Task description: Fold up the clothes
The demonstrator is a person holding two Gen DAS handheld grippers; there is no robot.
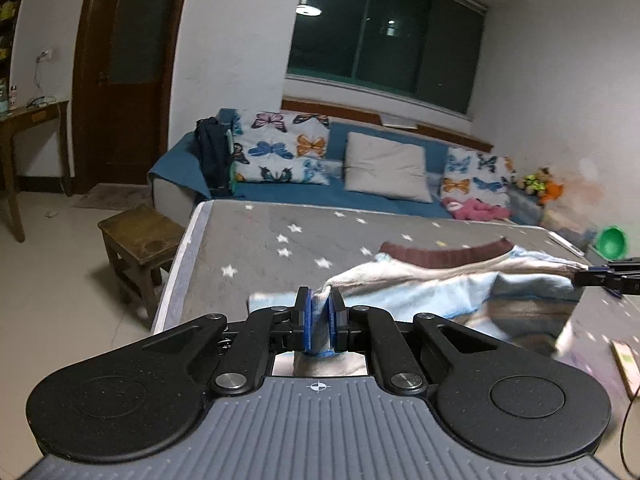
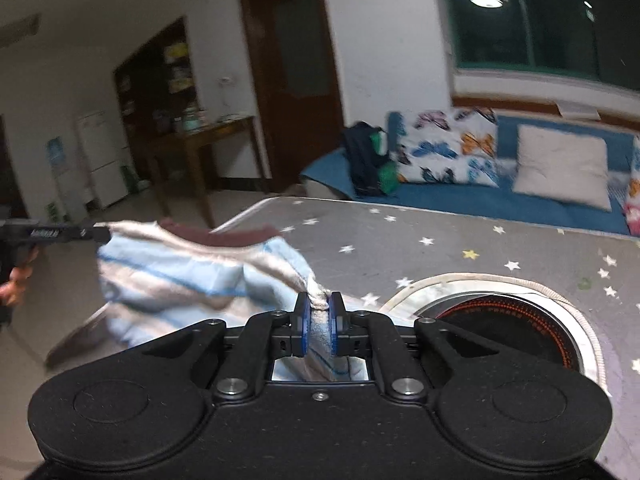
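A striped garment (image 1: 460, 292), light blue, beige and white with a maroon ribbed band (image 1: 444, 256), hangs stretched between both grippers above the grey star-print table (image 1: 280, 236). My left gripper (image 1: 319, 300) is shut on one bunched corner of it. The right gripper (image 1: 588, 276) shows at the right edge of the left wrist view, holding the other end. In the right wrist view my right gripper (image 2: 319, 304) is shut on a twisted corner of the garment (image 2: 180, 276), while the left gripper (image 2: 96, 234) grips its far end, with a hand (image 2: 16, 280) behind it.
A round cooktop (image 2: 516, 324) set in the table lies right of my right gripper. A wooden stool (image 1: 140, 240) stands left of the table. Behind is a blue sofa (image 1: 360, 196) with butterfly pillows, a bag and toys. A green cup (image 1: 610, 242) sits far right.
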